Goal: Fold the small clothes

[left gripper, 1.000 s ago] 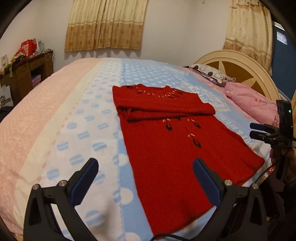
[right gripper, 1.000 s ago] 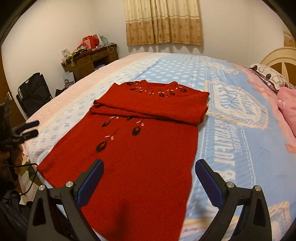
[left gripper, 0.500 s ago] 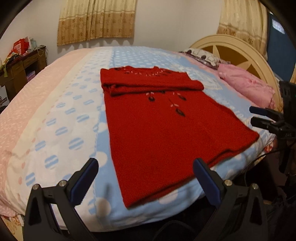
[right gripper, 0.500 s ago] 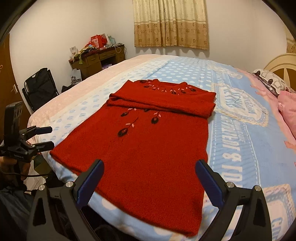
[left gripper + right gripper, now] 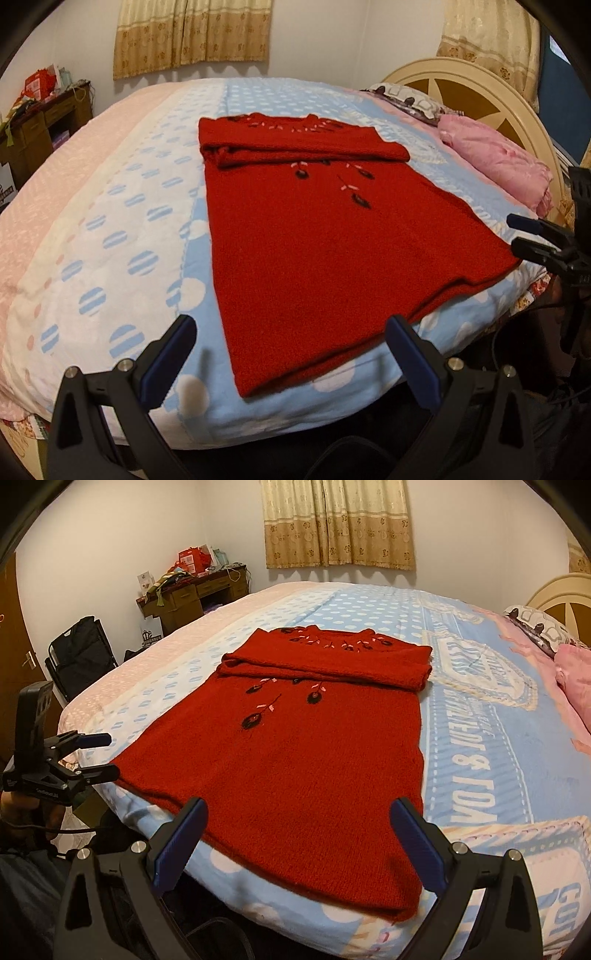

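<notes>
Left wrist view: the left gripper (image 5: 291, 354) fills the bottom of the frame, its 2 blue-padded fingers (image 5: 168, 363) spread wide with nothing between them, hanging just off the near edge of the blue, white and pink quilted bed cover (image 5: 110, 229). The red knitted sweater with dark embroidered flowers (image 5: 314, 236) lies flat at the centre of the frame, its top part folded over into a band at the far end. The right gripper (image 5: 517, 232) enters at the right edge, cut off by the frame, its fingers slightly parted and empty beside the sweater's hem corner. A pink pillow (image 5: 495, 158) lies upper right.

Right wrist view: the right gripper (image 5: 297, 832) is wide open and empty over the sweater's (image 5: 317, 738) near hem. The left gripper (image 5: 99, 755) shows at the left edge, open, the hand behind it dark and hard to make out. A cluttered wooden desk (image 5: 192, 594) stands upper left.
</notes>
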